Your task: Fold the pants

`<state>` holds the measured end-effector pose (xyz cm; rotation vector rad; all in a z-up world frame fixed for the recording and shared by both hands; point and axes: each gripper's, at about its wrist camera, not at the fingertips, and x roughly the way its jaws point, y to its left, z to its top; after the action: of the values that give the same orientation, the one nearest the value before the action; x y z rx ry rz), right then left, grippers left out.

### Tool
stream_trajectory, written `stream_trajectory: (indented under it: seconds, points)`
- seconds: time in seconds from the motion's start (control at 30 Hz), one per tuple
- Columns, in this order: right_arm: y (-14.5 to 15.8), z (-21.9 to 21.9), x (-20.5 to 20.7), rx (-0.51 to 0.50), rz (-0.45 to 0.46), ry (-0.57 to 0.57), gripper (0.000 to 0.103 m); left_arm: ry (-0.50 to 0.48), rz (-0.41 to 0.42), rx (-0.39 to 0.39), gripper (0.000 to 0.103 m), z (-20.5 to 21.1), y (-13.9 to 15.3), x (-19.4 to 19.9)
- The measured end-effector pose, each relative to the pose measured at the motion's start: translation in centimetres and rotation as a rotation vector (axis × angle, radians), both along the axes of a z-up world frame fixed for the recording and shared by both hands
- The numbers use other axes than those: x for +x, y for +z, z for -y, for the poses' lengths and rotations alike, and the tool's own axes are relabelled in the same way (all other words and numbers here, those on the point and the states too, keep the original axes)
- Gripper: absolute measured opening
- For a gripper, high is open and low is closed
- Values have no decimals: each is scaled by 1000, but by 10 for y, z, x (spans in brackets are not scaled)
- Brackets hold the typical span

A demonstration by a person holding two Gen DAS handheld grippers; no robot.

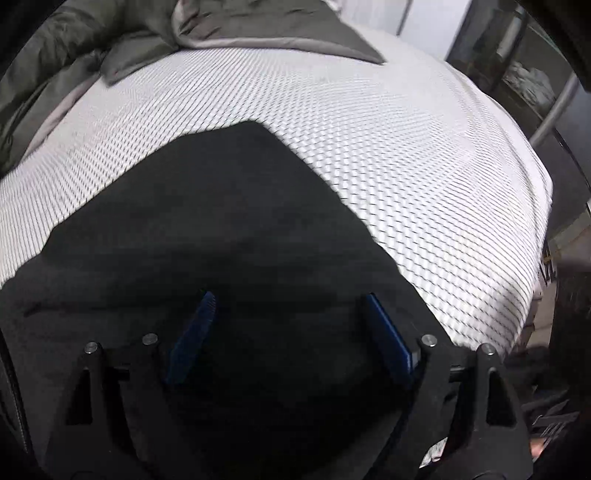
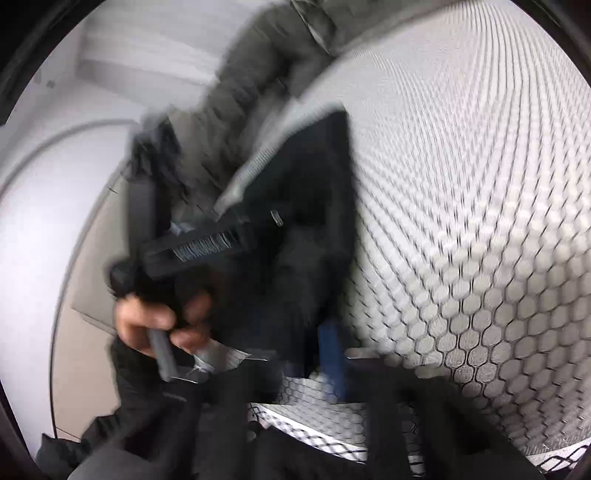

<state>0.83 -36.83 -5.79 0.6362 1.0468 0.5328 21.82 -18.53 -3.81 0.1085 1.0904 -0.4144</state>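
Observation:
Black pants [image 1: 207, 229] lie spread on the white honeycomb-patterned bed cover [image 1: 369, 140]. My left gripper [image 1: 291, 310] hovers over them, open, its blue pads [image 1: 195, 328] wide apart and dark cloth showing beneath the gap. The right wrist view is blurred. There, a fold of the pants [image 2: 317, 206] rises off the bed cover [image 2: 461, 184] from my right gripper [image 2: 327, 332], which is shut on the cloth's edge; one blue pad [image 2: 334, 362] shows. To the left, a hand [image 2: 147, 321] grips a black gripper handle.
Grey bedding [image 1: 266, 26] and an olive blanket [image 1: 51, 48] are piled at the bed's far end. The mattress edge [image 1: 539, 221] drops off at the right, beside a metal rail [image 1: 554, 107] and dark shelving. A pale wall [image 2: 40, 206] lies left of the bed.

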Motion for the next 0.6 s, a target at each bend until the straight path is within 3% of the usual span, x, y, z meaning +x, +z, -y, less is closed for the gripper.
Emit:
stream_trajectory:
  seconds: [0.23,0.37,0.5,0.6]
  points:
    - [4,-13,-27,-43,5,129,2,27,4,12,82,6,-3,2]
    - [11,-12,-35,-109,-2,177,9,40,32,10,81,3,11,-19]
    - [38,20,-41,-74,124,100,48,-73,136,-57,82,12,26,-78]
    - [39,35,-37,-47,127,26,48,-128,214,75,83,33,11,-105]
